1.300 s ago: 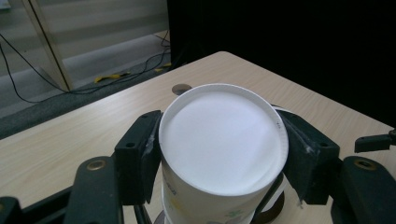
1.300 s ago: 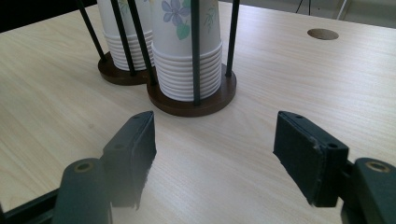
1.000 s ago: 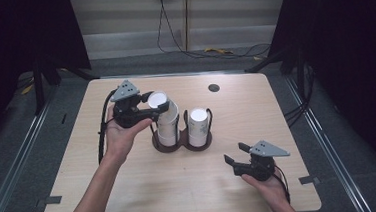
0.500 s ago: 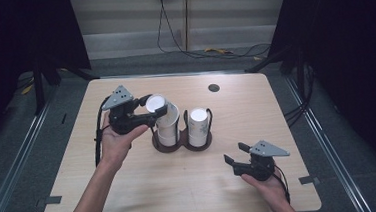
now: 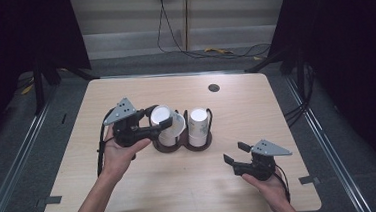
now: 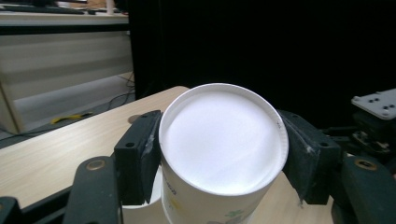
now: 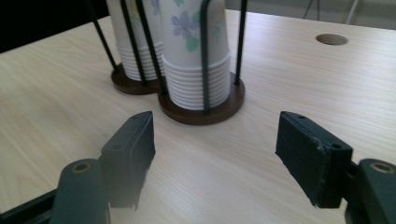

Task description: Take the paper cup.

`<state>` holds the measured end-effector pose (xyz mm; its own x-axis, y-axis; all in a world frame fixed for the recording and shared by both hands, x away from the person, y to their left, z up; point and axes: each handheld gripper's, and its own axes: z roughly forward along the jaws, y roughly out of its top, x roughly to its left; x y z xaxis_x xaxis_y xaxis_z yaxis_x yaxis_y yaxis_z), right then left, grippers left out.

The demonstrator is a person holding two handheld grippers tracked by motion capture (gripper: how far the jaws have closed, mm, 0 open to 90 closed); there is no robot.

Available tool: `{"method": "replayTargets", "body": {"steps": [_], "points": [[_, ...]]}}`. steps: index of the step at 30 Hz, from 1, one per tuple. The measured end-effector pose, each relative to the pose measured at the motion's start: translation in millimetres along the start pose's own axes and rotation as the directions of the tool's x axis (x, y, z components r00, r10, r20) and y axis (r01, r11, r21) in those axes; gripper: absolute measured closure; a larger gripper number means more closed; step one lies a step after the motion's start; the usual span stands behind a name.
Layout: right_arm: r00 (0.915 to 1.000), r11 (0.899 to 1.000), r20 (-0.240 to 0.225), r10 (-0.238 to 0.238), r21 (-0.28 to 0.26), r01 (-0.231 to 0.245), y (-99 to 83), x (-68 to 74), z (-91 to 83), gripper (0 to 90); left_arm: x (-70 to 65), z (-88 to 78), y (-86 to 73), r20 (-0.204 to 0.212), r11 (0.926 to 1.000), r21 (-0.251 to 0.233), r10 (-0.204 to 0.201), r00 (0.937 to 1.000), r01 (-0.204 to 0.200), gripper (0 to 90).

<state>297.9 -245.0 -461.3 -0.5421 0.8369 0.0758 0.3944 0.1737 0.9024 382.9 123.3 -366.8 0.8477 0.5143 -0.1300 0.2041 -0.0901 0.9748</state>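
While gripped, paper cup point(image 5: 166, 123) tilted, base toward camera

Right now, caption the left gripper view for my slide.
Left gripper clamps an upturned paper cup by its sides above the wooden table.

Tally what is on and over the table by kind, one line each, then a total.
Stacks of paper cups: 2 (left stack, right stack)
Cup holder: 1
Hand-held grippers: 2 (left hand-held gripper, right hand-held gripper)
Total: 5
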Motion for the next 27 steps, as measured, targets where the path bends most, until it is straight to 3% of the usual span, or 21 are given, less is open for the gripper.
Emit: {"method": "replayTargets", "body": {"steps": [7, 11, 17, 20, 27], "points": [[0.9969, 0.998, -0.066, -0.044, -0.038, 0.041, 13.3, 15.1, 3.5, 22.6, -9.8, 2.8, -2.0, 0.045, 0.9992, -0.038, 0.009, 0.9989, -0.007, 35.2], [0.9924, 0.997, -0.104, -0.066, -0.041, 0.062, 16.7, 22.4, 6.9, 20.1, -10.9, 4.4, -3.6, 0.075, 0.9981, -0.058, -0.019, 0.997, 0.023, 35.3], [0.9877, 0.995, -0.135, -0.078, -0.071, 0.069, 26.9, 30.1, 10.8, 17.0, -13.1, 4.5, -9.1, 0.095, 0.996, -0.081, -0.03, 0.995, 0.038, 35.3], [0.9846, 0.993, -0.152, -0.086, -0.089, 0.073, 32.9, 34.5, 15.2, 15.7, -16.7, 4.2, -12.8, 0.083, 0.9939, -0.108, -0.012, 0.9964, 0.021, 35.3], [0.977, 0.989, -0.184, -0.107, -0.121, 0.086, 46.9, 45.4, 25.2, 14.7, -18.9, 2.3, -13.0, 0.093, 0.9914, -0.126, -0.025, 0.9953, 0.036, 35.3]]}}
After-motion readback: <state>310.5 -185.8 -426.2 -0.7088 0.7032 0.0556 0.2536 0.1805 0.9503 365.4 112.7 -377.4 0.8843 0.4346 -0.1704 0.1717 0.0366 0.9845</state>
